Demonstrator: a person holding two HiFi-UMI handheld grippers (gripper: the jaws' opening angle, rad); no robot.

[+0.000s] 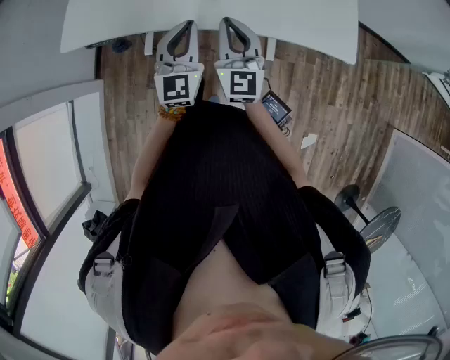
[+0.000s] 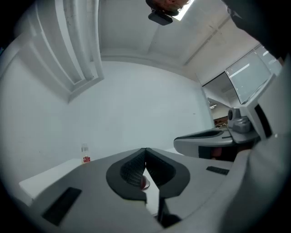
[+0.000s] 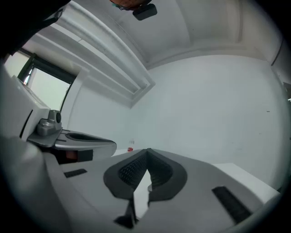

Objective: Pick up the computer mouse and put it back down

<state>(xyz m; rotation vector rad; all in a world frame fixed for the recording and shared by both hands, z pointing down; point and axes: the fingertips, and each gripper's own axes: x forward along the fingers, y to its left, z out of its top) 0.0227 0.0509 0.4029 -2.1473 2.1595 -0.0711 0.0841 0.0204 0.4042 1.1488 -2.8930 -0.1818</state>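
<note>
**Head view: two closed grippers held side by side at a white table**

Head view, looking steeply down: a person in a black top (image 1: 218, 197) is seen from above. The left gripper (image 1: 185, 27) and the right gripper (image 1: 229, 24) are held level, just beside each other, pointing the same way. A marker cube (image 1: 177, 88) is carried on the back of each. The jaw tips of both are lined up with the near edge of a white table (image 1: 316, 21), which stretches ahead of them. A wooden floor (image 1: 337, 91) lies beneath the grippers. A small dark device (image 1: 276, 107) is seen just behind and to the right of the right gripper.

In the left gripper view, the jaws are closed, tip against tip, and nothing is gripped. A small red and white shape shows through the gap lower down between the jaws; what it is cannot be told. Ahead and to the left of this gripper, a small bottle (image 2: 85, 155) with a red label stands on the table, well apart from the jaws. A plain white wall (image 2: 145, 100) rises beyond it.

In the right gripper view, the jaws are likewise shut on nothing, tips touching, with the white table seen through the narrow slit below them.

The mouse cannot be made out in any view.
</note>
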